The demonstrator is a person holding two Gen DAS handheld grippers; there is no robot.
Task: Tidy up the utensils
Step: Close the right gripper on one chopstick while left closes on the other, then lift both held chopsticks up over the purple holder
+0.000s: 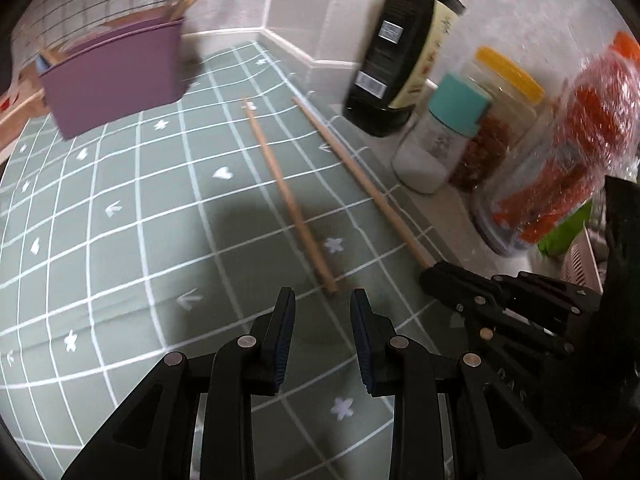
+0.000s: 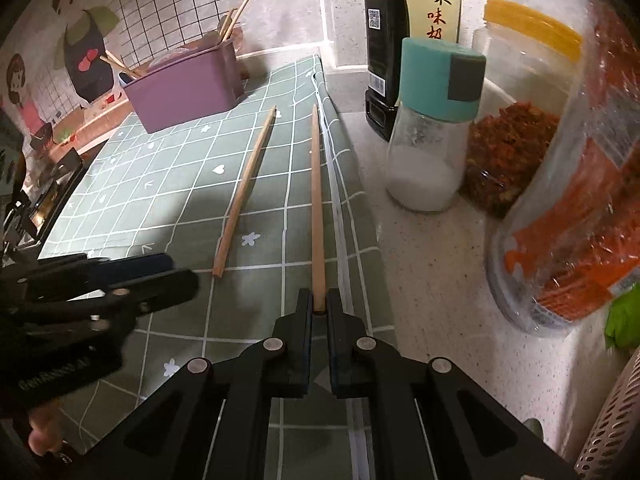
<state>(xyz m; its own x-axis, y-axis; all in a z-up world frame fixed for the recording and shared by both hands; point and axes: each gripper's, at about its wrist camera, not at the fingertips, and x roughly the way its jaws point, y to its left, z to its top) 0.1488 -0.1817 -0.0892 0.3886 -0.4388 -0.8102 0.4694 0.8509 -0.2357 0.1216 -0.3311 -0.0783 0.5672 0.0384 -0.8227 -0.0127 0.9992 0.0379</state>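
Two wooden chopsticks lie on the green checked cloth [image 1: 120,280]. My right gripper [image 2: 319,304] is shut on the near end of the right chopstick [image 2: 317,200], which lies along the cloth's right edge; this chopstick also shows in the left wrist view [image 1: 360,172]. My left gripper [image 1: 323,300] is open and empty, just short of the near end of the left chopstick [image 1: 288,200], also seen in the right wrist view [image 2: 246,192]. A purple utensil holder [image 1: 116,80] with several chopsticks stands at the far left of the cloth [image 2: 184,84].
On the counter to the right stand a dark sauce bottle [image 2: 400,40], a teal-capped salt shaker [image 2: 432,132], a yellow-lidded jar [image 2: 516,120] and a red-labelled plastic jar [image 2: 580,220]. A perforated basket [image 2: 612,420] is at the near right. Tiled wall behind.
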